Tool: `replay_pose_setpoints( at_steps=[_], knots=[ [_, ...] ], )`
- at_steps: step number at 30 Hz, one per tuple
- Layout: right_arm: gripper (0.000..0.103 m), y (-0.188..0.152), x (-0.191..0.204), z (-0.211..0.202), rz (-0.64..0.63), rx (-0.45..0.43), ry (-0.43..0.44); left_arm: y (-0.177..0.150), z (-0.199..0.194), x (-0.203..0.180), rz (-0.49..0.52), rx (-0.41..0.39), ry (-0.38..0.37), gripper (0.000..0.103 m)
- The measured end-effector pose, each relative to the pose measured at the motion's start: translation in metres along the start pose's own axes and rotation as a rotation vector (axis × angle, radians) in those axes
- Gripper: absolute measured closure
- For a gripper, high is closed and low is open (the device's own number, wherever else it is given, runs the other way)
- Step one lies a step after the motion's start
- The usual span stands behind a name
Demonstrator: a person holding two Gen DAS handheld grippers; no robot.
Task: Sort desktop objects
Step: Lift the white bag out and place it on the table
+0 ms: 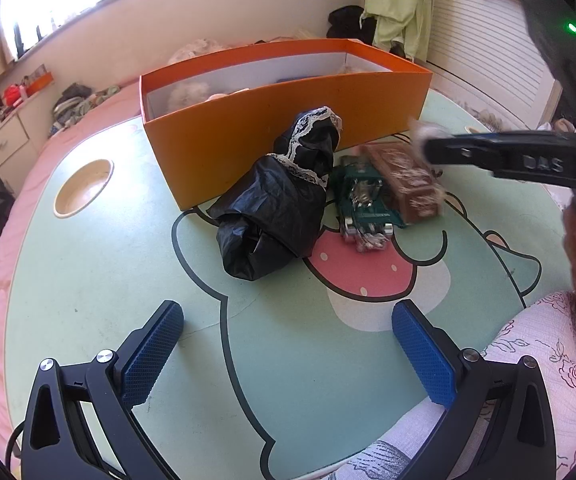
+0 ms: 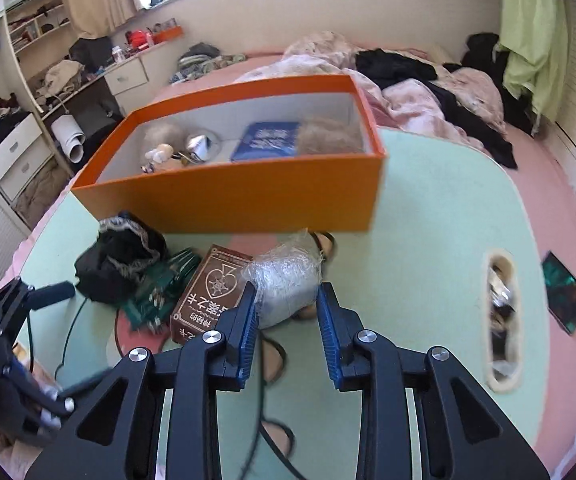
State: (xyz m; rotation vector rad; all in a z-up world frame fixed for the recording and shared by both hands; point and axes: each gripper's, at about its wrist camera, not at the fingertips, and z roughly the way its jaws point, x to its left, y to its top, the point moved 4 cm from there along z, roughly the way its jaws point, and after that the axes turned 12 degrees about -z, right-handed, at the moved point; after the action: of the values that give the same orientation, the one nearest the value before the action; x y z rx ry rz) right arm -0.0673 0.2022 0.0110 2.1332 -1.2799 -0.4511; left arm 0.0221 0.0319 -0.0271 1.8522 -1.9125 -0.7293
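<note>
- Because the white bundle [image 2: 285,276] looks like wadded plastic wrap or fibre, I judge it light, soft and springy; it should give under the pads, so a hold across its middle would suit better than a pinch at a loose edge
- In the right wrist view the bundle sits at centre frame, between the tips of the right claw [image 2: 286,320]; the jaws stand part open, and whether the pads already touch it I cannot tell, since the near side of it is hidden behind them
- The bundle lies just right of the brown card box [image 2: 203,294], which in turn lies beside the green pack [image 2: 159,284] and the black bag [image 2: 117,256], all in the centre-left of that frame, in front of the orange box [image 2: 247,196]
- The card box should be stiff and easy to take by its long sides; the black bag [image 1: 275,200], lace-trimmed, looks limp and slippery, so a gather at its bunched top seems the fair hold
- The orange box, upper centre, already holds a blue book [image 2: 265,140] and a few small items
- In the left wrist view the left claw [image 1: 288,348] fills the bottom of the frame, jaws wide apart with nothing between them, well short of the bag at centre; the table [image 1: 87,280] shows below it
</note>
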Motion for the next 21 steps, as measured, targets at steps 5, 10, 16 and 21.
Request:
replay_pose_setpoints(
  at_steps=[5, 10, 16, 21],
  knots=[
    [0.057, 0.012, 0.002, -0.008, 0.056, -0.076, 0.056, 0.0, 0.0, 0.0, 0.0, 0.0, 0.0, 0.0],
    [0.021, -0.003, 0.004, -0.036, 0.055, -0.145, 0.02, -0.001, 0.0, 0.0, 0.0, 0.0, 0.0, 0.0],
    [0.02, -0.05, 0.015, -0.019, -0.041, 0.003, -0.04, -0.001, 0.0, 0.0, 0.003, -0.002, 0.002, 0.0],
    [0.0, -0.052, 0.023, -0.004, -0.107, 0.026, -0.075, 0.0, 0.001, -0.002, 0.005, -0.003, 0.003, 0.0]
  ],
)
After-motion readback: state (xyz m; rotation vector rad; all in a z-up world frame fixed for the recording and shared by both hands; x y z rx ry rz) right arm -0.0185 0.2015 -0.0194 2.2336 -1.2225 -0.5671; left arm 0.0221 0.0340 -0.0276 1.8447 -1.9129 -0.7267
